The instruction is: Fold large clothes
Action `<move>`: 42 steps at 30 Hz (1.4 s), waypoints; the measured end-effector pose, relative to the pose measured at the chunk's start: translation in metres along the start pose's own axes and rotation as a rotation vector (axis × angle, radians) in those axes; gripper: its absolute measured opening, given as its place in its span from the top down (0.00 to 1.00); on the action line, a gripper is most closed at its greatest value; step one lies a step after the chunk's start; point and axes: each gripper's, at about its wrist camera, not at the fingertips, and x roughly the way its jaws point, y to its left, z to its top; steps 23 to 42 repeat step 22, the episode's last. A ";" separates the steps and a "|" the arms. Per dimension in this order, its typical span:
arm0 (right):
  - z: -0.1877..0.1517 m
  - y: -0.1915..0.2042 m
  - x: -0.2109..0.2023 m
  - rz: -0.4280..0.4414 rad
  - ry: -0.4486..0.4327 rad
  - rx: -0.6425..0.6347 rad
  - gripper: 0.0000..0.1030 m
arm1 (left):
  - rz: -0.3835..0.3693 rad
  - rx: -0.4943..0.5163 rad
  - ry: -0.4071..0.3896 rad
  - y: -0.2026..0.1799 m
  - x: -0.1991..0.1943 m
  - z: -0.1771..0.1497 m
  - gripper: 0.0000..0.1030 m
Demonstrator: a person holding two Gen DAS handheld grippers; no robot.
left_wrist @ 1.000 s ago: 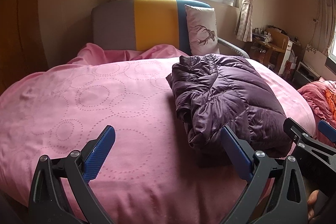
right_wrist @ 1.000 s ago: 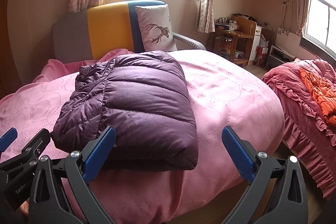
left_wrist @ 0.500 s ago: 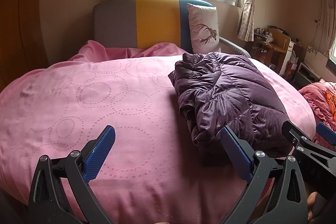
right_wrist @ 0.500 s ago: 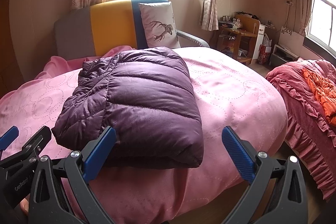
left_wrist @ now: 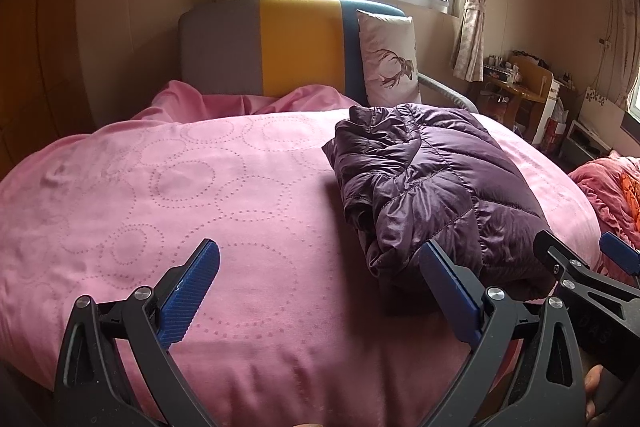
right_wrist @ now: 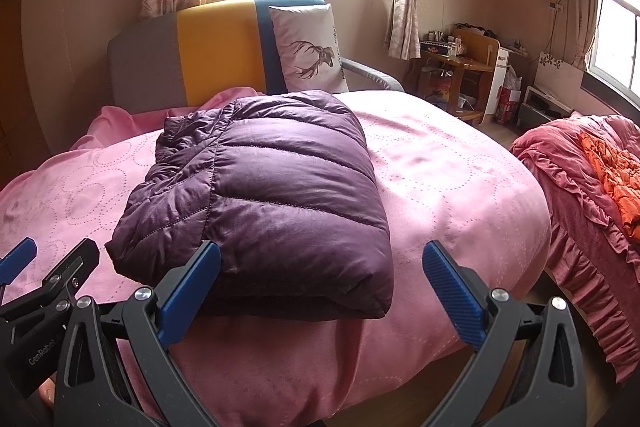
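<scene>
Jacket (right_wrist: 276, 195), dark purple and quilted, lies folded into a thick rectangular bundle on the pink bed (right_wrist: 452, 187). In the right wrist view it fills the centre of the frame, its smooth folded edge toward the lower part of the picture and its crumpled collar end toward the upper left. In the left wrist view the jacket (left_wrist: 432, 187) sits right of centre, with bare pink cover spreading across the left half.

The left tongs (left_wrist: 320, 291) stand spread wide and grasp nothing; the 2 blue pads hang over the near edge of the bed, the right-hand pad just in front of the jacket's near corner. The right tongs (right_wrist: 320, 291) are likewise spread and empty, the left-hand pad overlapping the jacket's front edge in the picture; I cannot tell whether it touches the fabric.

At the top centre a headboard (right_wrist: 208, 47) in grey, yellow and blue stands behind the bed, with a deer-print pillow (right_wrist: 308, 51) leaning against it. A second bed with a red ruffled cover (right_wrist: 592, 187) lies at the right edge.
</scene>
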 end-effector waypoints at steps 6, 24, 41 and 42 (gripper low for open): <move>0.000 0.002 0.000 0.005 0.002 -0.005 0.02 | 0.000 0.003 -0.005 0.000 -0.003 0.001 0.04; 0.003 -0.001 0.003 0.009 0.002 0.010 0.02 | 0.011 -0.015 0.029 0.006 0.003 0.001 0.04; 0.003 -0.001 0.003 0.009 0.002 0.010 0.02 | 0.011 -0.015 0.029 0.006 0.003 0.001 0.04; 0.003 -0.001 0.003 0.009 0.002 0.010 0.02 | 0.011 -0.015 0.029 0.006 0.003 0.001 0.04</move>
